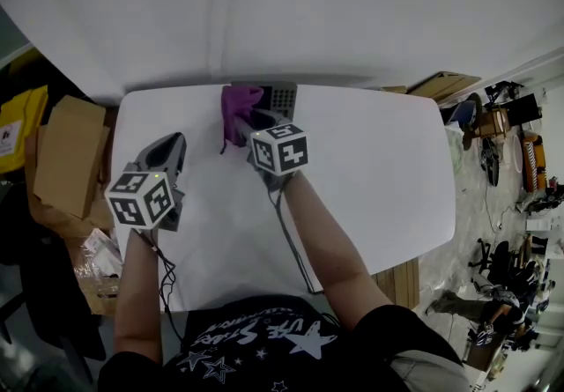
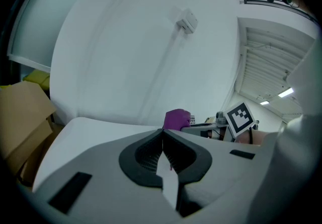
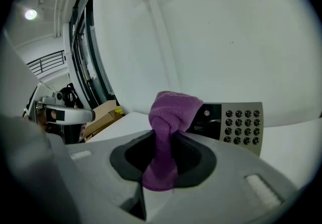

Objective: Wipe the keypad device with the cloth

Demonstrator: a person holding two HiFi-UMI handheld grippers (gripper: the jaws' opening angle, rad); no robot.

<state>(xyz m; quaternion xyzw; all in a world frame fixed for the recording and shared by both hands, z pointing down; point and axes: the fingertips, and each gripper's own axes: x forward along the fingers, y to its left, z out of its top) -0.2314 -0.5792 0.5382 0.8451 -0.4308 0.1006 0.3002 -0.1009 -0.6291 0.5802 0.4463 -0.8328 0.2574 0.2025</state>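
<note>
A grey keypad device (image 1: 282, 98) (image 3: 236, 122) stands at the far edge of the white table (image 1: 370, 170), against the wall. My right gripper (image 1: 240, 128) (image 3: 162, 135) is shut on a purple cloth (image 1: 238, 108) (image 3: 168, 117) (image 2: 177, 117), holding it just left of the keypad's dark screen part and partly covering it. My left gripper (image 1: 172, 148) (image 2: 163, 135) is shut with nothing between its jaws, hovering over the table's left side, apart from the device.
Cardboard boxes (image 1: 66, 157) stand left of the table on the floor. A white wall (image 1: 291, 3) rises right behind the table's far edge. Cables (image 1: 291, 240) trail from the grippers over the table toward the person. Clutter (image 1: 502, 135) lies on the floor at the right.
</note>
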